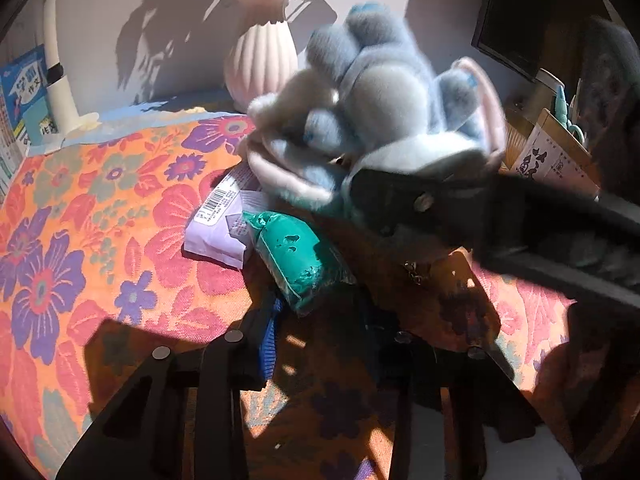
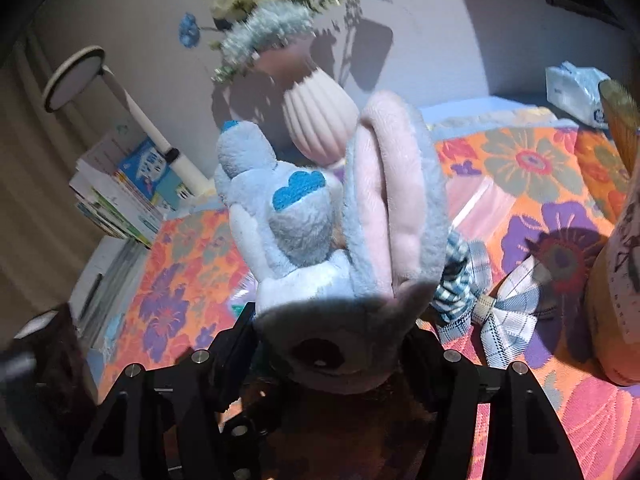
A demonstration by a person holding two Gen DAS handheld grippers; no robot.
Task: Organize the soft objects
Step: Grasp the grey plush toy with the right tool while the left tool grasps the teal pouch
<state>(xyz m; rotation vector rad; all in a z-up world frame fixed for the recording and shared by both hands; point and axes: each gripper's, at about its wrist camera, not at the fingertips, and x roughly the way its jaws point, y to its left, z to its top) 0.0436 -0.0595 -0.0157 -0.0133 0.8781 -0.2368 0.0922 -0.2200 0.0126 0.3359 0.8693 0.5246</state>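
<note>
plush rabbit [image 2: 340, 240] between right tool [image 2: 332, 344] fingers (gripped) | floral cloth [image 2: 540, 168] below

Showing the characters 作文 on a blue book cover [image 1: 25, 94], far left of the left tongs [image 1: 320, 328]. Carrying a barcode, digits too small to read, on a lilac packet [image 1: 218, 220] just ahead of them. Bearing large brush-style characters, illegible, on a box [image 1: 548, 156] far right.
</note>
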